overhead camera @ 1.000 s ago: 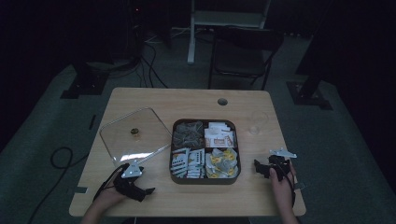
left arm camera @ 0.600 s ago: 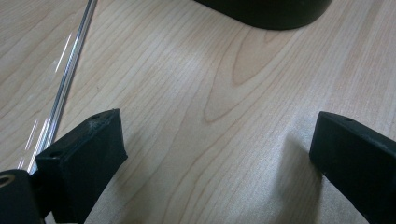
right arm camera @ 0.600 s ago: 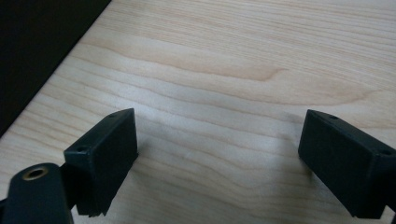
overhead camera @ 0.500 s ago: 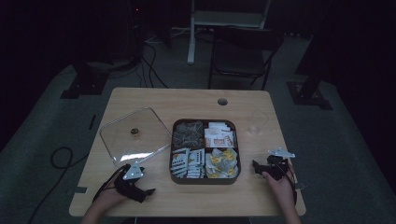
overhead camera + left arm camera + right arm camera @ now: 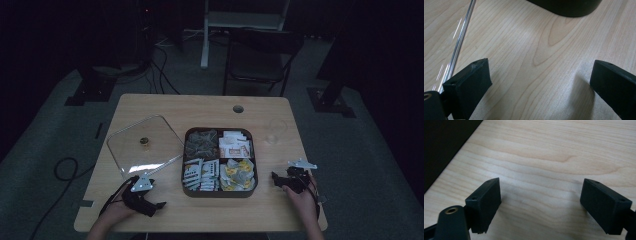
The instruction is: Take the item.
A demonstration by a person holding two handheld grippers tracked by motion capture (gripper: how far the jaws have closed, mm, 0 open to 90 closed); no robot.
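Observation:
A dark square tray [image 5: 219,193] sits at the middle of the wooden table [image 5: 200,107], its four compartments filled with small packets. My left gripper [image 5: 159,205] rests near the front left, pointing right toward the tray, jaws open over bare wood [image 5: 541,70]. The tray's dark wall [image 5: 566,7] lies ahead of it. My right gripper [image 5: 274,177] lies right of the tray, pointing at it. Its jaws [image 5: 542,188] have just been closing a little but stand wide apart, nothing between them.
A clear square lid [image 5: 125,150] with a small knob [image 5: 144,141] lies flat left of the tray; its edge [image 5: 461,42] runs beside my left jaw. A cable hole [image 5: 238,108] is at the table's far side. A chair [image 5: 260,55] stands behind.

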